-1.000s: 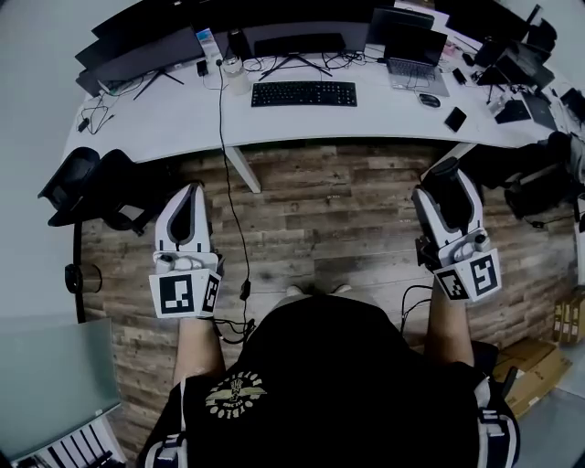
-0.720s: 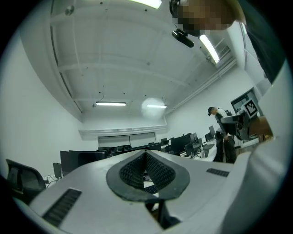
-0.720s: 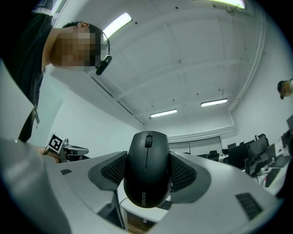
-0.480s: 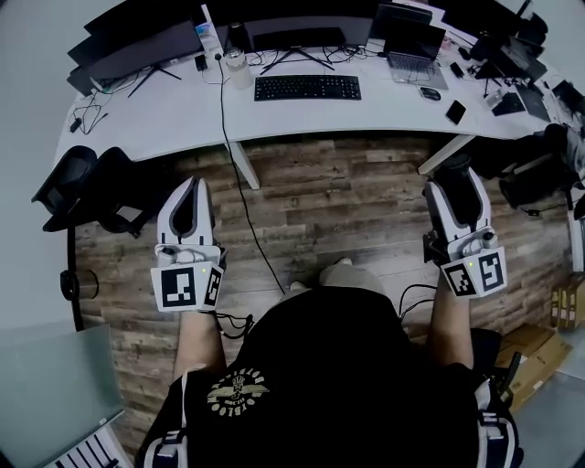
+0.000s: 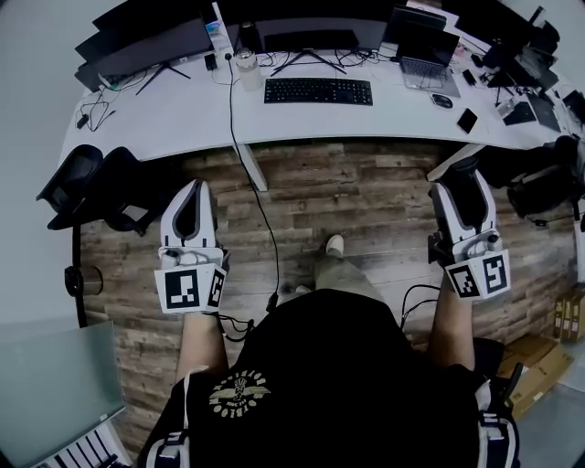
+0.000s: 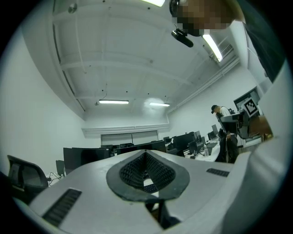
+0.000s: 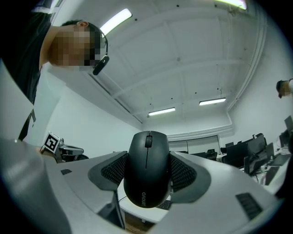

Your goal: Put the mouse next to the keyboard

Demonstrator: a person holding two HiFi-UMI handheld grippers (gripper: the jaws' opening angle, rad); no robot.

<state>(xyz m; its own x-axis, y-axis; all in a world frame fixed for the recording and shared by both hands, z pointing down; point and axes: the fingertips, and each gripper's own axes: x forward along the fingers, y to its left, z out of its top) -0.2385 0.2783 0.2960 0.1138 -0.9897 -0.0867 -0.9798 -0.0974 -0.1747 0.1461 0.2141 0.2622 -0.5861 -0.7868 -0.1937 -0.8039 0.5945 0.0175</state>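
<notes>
A black computer mouse (image 7: pixel 147 169) sits clamped between the ribbed pads of my right gripper (image 7: pixel 147 172), which is shut on it. In the head view that right gripper (image 5: pixel 460 179) is held over the wooden floor, short of the white desk (image 5: pixel 174 119); the mouse tip (image 5: pixel 454 170) shows dark at its end. A black keyboard (image 5: pixel 318 90) lies on the desk ahead, centre. My left gripper (image 5: pixel 190 212) hangs at the left over the floor, its jaws shut on nothing (image 6: pixel 147 171).
On the desk are monitors (image 5: pixel 302 23), a laptop (image 5: pixel 422 57), a second mouse (image 5: pixel 442 101), a phone (image 5: pixel 467 120) and a glass jar (image 5: pixel 245 62). A cable (image 5: pixel 256 201) drops to the floor. A black office chair (image 5: pixel 87 187) stands left, and another sits right.
The view has closed in slightly on the desk, and the person's foot has stepped forward. Both grippers keep their hold and pose.
</notes>
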